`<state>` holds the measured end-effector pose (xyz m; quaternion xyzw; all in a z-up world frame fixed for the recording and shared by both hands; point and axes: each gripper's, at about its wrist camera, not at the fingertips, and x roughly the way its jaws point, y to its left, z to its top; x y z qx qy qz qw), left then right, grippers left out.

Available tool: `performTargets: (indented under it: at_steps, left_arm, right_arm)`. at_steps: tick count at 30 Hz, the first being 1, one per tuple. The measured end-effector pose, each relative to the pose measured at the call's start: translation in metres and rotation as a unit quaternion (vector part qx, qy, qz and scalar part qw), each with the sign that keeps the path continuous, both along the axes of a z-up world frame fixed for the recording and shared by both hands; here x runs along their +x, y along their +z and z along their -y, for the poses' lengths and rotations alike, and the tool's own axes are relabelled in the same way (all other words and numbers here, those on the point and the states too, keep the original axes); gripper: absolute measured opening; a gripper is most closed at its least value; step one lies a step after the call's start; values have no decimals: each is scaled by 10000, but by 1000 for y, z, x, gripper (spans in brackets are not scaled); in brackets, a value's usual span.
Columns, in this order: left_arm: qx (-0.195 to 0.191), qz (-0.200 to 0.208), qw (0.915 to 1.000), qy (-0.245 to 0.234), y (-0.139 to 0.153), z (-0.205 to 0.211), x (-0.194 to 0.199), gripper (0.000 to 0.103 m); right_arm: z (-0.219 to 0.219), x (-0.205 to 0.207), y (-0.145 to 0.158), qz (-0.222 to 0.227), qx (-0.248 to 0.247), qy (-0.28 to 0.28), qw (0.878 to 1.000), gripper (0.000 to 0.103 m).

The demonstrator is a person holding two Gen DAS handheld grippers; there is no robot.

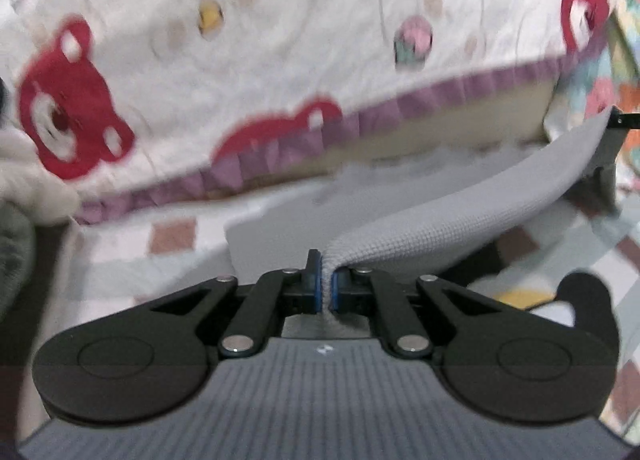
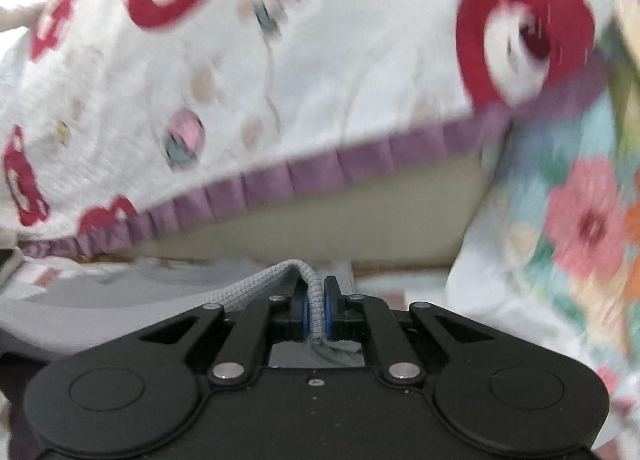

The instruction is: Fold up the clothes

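Note:
A grey waffle-knit garment [image 1: 460, 203] hangs stretched in the air between my two grippers. My left gripper [image 1: 327, 284] is shut on one edge of it. The cloth runs up and to the right to the other gripper [image 1: 612, 131], which shows at the right edge of the left wrist view. In the right wrist view my right gripper [image 2: 317, 312] is shut on the grey garment [image 2: 256, 284], whose cloth falls away to the left. The rest of the garment lies low over the checked bed sheet [image 1: 172, 236].
A white quilt with red bears and a purple frill [image 1: 248, 71] fills the back, also in the right wrist view [image 2: 280, 71]. A floral pillow [image 2: 568, 219] lies at the right. Grey-green and cream cloth [image 1: 16, 219] sits at the far left.

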<state>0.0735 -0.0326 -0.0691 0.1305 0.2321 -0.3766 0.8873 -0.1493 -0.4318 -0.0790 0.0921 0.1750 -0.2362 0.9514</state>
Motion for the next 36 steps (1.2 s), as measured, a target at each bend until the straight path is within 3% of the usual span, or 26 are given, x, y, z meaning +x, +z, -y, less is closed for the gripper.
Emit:
performTargets:
  at_steps: [5,10,15,19,23,27,30,33,36]
  left_arm:
    - [-424,382,9982,187,66,-26,-20,4]
    - [-511,1327,9897,160,134,-63,-64,4]
    - [-652,1337,9888,-115,186,-108,-111,4]
    - [-546,1110,9919,-294,205,-128,-130,4]
    - [-320,425,9978,-390,182,-116,-107,5]
    - [255,-47,9990,-351,119,-72,-48,5]
    - [373,-764,9961,-243,73,-35,12,5]
    - [980,-875,9913,-107,25,18,52,5]
    - [1351,-744,9880,14,-12,59,75,4]
  right_arm:
    - [-31,-39,59,240,-362,245,9988,8]
    - [-66,-87,101,592,-441,431,9963,8]
    - [-100,-139,128,788,-527,622,9935,8]
    - [-120,-172,145,751,-703,755,9918,8]
    - [-114,-171,143,500,-618,838,9933,8]
    - [-73,-128,105,59,-100,943,9955,8]
    - [-29,-77,66,-295,296,1020,9939,8]
    - [12,-20,30,-646,575,981,9914,8]
    - [33,34,-6,-1174,496,930,9875,8]
